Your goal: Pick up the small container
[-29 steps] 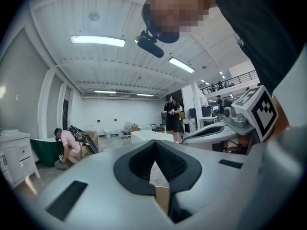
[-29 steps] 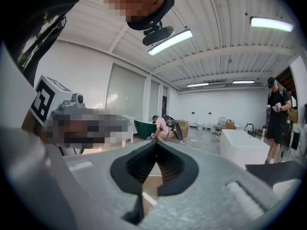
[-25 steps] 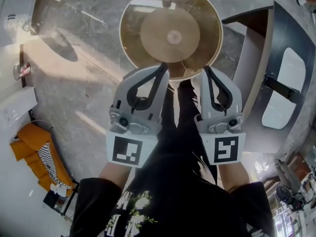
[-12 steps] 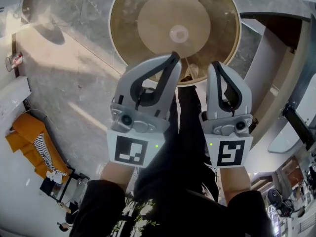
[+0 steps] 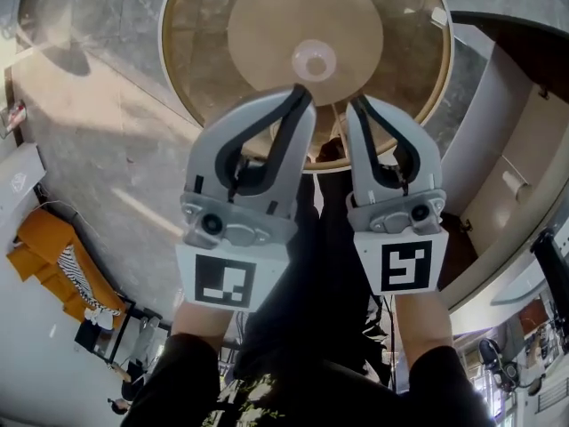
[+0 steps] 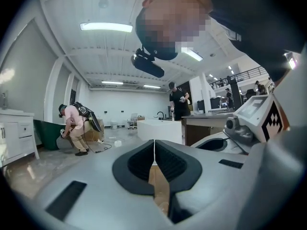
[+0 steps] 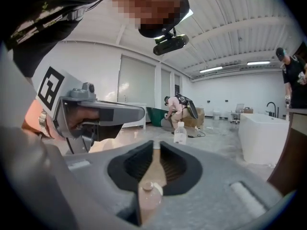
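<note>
The small container [image 7: 180, 133], a clear bottle with a white cap, shows only in the right gripper view. It stands upright on the table beyond the jaws, slightly right of their line. It is out of the head view. Both grippers hover side by side over the near rim of the round glass table [image 5: 191, 52]. My left gripper [image 5: 302, 92] is shut and empty, its tips meeting [image 6: 154, 145]. My right gripper [image 5: 353, 103] has jaws just opening, a sliver apart [image 7: 156, 147], with nothing between them.
A pale pedestal disc [image 5: 307, 25] shows through the glass. A white bathtub [image 7: 264, 135] stands to the right, a dark counter [image 5: 533, 105] beside the table. One person crouches by boxes [image 6: 74, 128] and another stands farther off [image 6: 180, 99]. An orange seat [image 5: 53, 256] lies at left.
The table has grown larger and slid down in the head view, and the bottle has left its top edge. Both grippers now reach over the near rim, closer together.
</note>
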Available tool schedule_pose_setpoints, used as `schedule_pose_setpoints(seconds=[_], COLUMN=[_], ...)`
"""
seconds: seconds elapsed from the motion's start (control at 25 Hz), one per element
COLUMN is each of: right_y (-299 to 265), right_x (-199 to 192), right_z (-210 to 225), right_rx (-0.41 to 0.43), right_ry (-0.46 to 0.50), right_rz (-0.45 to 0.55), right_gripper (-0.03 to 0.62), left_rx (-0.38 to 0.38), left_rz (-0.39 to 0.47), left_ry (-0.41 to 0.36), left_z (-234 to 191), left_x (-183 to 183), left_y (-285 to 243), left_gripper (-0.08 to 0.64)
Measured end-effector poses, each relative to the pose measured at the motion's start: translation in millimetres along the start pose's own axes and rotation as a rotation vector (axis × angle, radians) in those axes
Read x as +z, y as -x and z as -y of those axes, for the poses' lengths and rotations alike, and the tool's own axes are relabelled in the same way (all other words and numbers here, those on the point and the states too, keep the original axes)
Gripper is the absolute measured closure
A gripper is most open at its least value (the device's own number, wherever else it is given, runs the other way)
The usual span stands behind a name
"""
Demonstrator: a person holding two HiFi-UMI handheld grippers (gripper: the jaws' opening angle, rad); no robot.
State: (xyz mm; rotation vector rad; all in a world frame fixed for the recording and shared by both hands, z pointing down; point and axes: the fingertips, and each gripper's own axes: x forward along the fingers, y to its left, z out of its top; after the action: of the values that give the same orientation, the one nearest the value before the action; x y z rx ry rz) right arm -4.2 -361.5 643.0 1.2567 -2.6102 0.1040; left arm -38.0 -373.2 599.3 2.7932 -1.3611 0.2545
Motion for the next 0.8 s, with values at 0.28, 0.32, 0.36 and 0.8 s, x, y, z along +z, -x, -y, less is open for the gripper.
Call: schedule_pose_setpoints(seconds=[0.28,0.32,0.36,0.8], right_y=[-19,-22,-26,-74], right_x=[-79,-86,-93,-143], right_z=[-9,-11,-13,-30], right_rx=[0.078,0.084,0.090,0.105], right_ry=[0.075,0.066,0.059,-0.024], right_rz=[-0.103,-0.105,-0.104,-0.090], right_gripper=[0.429,0.415,0.404,0.384], left_rx=[0.003,0.002,0.003,0.007], left_rz=[-0.025,-0.028,-0.031,-0.064], left_ry=[0.013,0.014,0.015,0.042], left_z=[1,1,1,-9], left_x=[-50,-56,-63,-126], left_y=[-2,-2,-3,2], left_gripper=[0.546,0.546,0.546,0.546])
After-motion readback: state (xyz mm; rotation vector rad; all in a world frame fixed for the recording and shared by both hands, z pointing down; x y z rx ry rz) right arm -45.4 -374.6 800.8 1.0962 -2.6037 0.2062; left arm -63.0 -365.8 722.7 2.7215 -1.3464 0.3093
